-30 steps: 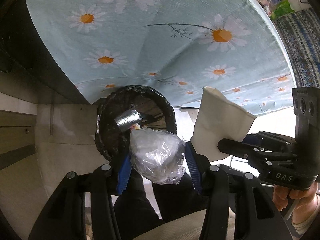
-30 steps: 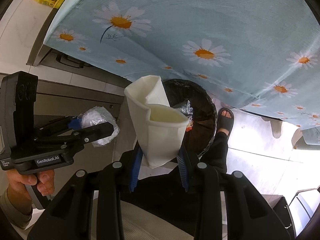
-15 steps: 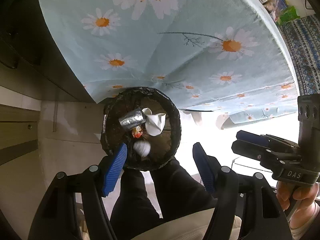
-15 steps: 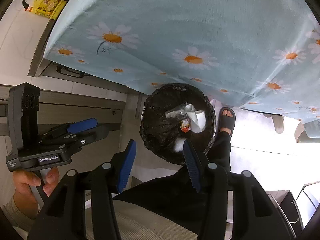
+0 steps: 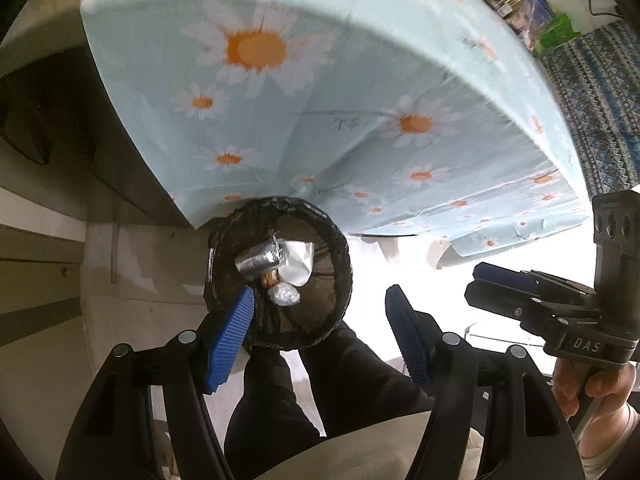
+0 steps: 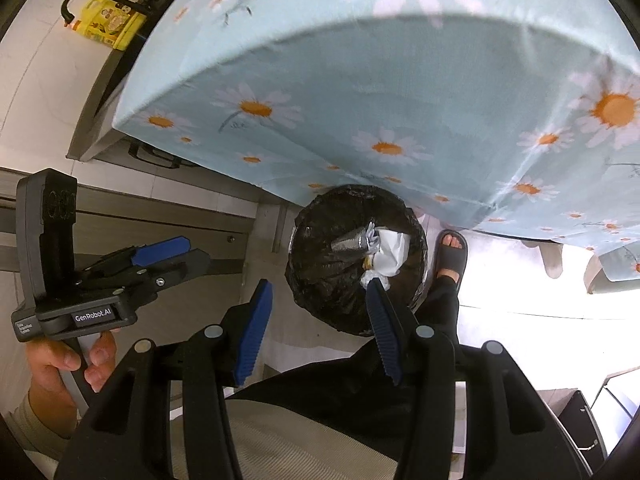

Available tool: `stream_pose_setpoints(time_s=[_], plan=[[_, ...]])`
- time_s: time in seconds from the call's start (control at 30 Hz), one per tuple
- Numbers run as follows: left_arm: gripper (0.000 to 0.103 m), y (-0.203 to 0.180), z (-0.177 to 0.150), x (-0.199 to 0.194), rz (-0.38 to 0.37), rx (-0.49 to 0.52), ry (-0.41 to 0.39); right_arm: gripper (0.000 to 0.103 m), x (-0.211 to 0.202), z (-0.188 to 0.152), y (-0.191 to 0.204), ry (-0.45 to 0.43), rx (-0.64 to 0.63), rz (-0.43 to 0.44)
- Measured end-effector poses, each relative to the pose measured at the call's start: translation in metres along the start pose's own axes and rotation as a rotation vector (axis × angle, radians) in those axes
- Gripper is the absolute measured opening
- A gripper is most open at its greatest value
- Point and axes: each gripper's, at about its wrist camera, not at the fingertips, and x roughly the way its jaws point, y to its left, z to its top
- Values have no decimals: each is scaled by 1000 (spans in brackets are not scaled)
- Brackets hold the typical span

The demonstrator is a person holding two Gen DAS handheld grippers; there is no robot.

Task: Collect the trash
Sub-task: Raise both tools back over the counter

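Left gripper [image 5: 320,334]: fingers spread wide, nothing between the blue pads [image 5: 230,338]. Right gripper [image 6: 318,326]: fingers likewise parted and empty.

Trash bin [image 5: 340,280], lined with a black bag, stands on the floor beyond and below both sets of fingers. In the left wrist view it sits ahead of the gap, nearer the left pad, whose tip overlaps the rim. In the right wrist view the bin [image 6: 316,292] lies ahead of the gap toward the right pad, which overlaps its near edge.

Inside the bin: silver foil wrapper [image 5: 258,262], white paper cup [image 5: 298,262] beside it, crumpled clear plastic [image 5: 284,294] nearest the fingers, a small orange-yellow scrap among them. Same cluster shows from the right wrist: foil [image 6: 350,242], cup [image 6: 392,252].

Daisy-print tablecloth [image 5: 360,80] drapes over the surface above and beyond the bin. Sandalled foot [image 6: 450,254] just right of the bin. Yellow jug [image 6: 108,24] far left on the floor.
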Motion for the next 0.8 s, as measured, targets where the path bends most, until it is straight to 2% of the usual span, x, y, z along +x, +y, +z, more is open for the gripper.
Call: stream_pose_setpoints(time_s=[0.5, 0.8], plan=[[66, -28, 7, -77, -13, 90, -160, 54, -70, 0, 32, -160, -64, -2], [66, -52, 32, -113, -18, 160, -237, 54, -109, 22, 36, -259, -95, -22]])
